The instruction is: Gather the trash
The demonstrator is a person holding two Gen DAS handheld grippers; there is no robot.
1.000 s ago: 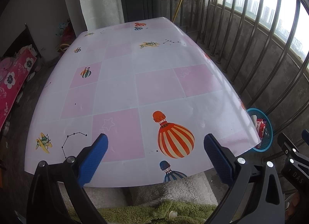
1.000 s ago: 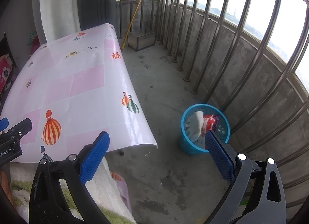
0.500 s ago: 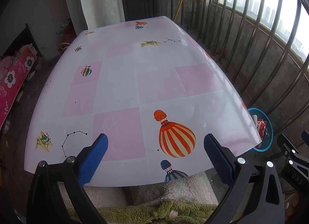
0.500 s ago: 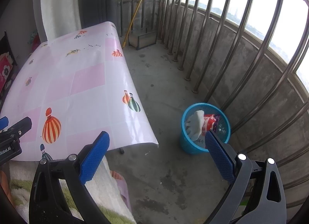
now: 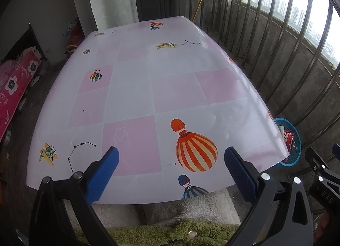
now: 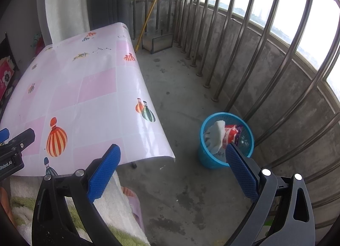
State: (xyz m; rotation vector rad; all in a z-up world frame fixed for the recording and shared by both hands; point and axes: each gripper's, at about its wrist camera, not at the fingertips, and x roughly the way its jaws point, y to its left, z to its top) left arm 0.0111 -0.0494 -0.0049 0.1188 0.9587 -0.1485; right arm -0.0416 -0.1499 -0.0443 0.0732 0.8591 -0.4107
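I see the desk (image 5: 136, 101) under a glossy pink-and-white balloon-print cloth, on a concrete balcony with steel railing bars (image 6: 244, 40). My left tool (image 5: 171, 172) hangs over its near edge, jaws apart, empty. My right tool (image 6: 173, 166) gapes over the concrete floor (image 6: 182, 101); the trash (image 6: 221, 135) sits in the blue basket (image 6: 207, 161) beside the railing.

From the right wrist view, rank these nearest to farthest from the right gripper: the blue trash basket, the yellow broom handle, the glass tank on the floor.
1. Blue trash basket, on the floor just beyond the open right gripper, beside the railing.
2. Glass tank, on the floor far down the balcony.
3. Yellow broom handle, leaning just behind the tank; its foot is nearly level with the tank.
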